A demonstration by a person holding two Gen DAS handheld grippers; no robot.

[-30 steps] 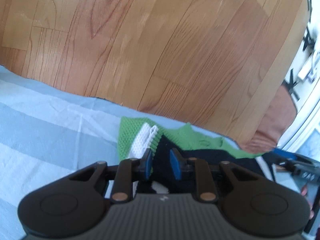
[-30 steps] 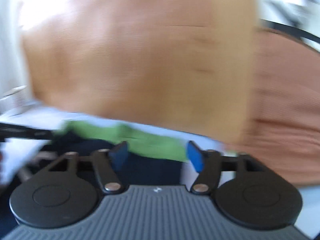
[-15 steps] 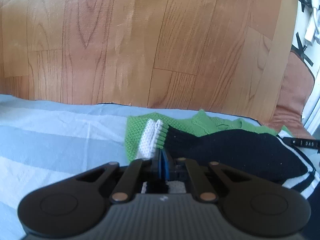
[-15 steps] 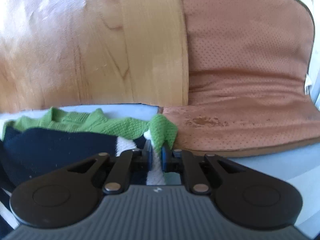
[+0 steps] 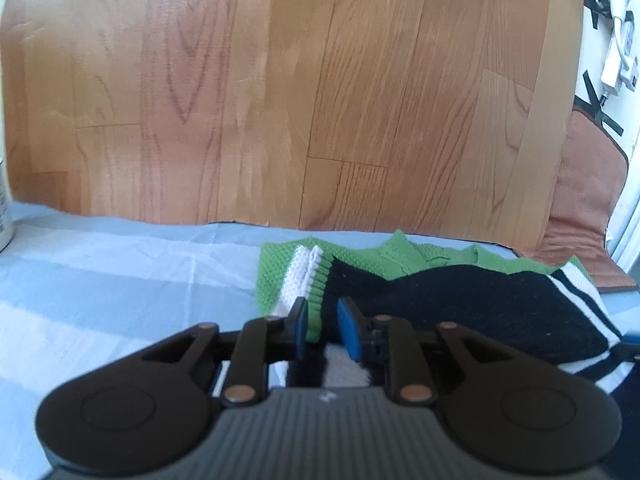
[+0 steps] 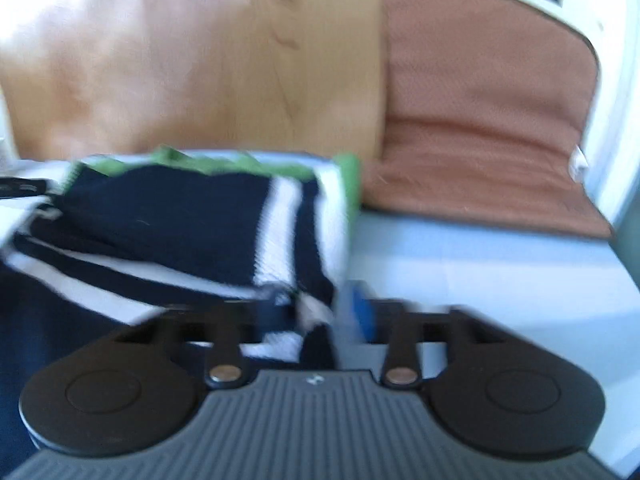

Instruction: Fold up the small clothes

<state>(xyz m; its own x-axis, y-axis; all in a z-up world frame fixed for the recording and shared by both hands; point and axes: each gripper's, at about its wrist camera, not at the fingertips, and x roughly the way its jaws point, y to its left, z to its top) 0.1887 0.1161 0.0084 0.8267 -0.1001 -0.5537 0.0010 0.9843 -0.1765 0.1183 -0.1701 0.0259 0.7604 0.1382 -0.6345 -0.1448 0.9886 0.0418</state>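
Observation:
A small knitted garment [image 5: 460, 300], black with white stripes and green trim, lies folded on a light blue striped cloth [image 5: 120, 280]. Its green and white edge [image 5: 296, 272] points toward the far side. My left gripper [image 5: 323, 322] is open, its blue pads either side of the garment's left edge, not clamping it. In the blurred right wrist view the same garment [image 6: 180, 216] lies to the left, and my right gripper [image 6: 316, 312] is open over its right corner, blue pad [image 6: 360, 312] showing.
Wooden floor [image 5: 320, 80] lies beyond the cloth's far edge. A brown cushion [image 6: 480, 120] sits at the right, beside the garment. A white object [image 5: 4, 216] stands at the far left edge. White wall with cables [image 5: 612, 40] is at right.
Both grippers were shut on the garment's edge half a second ago and have opened, letting it go. The right gripper has pulled back and is moving, blurring its view.

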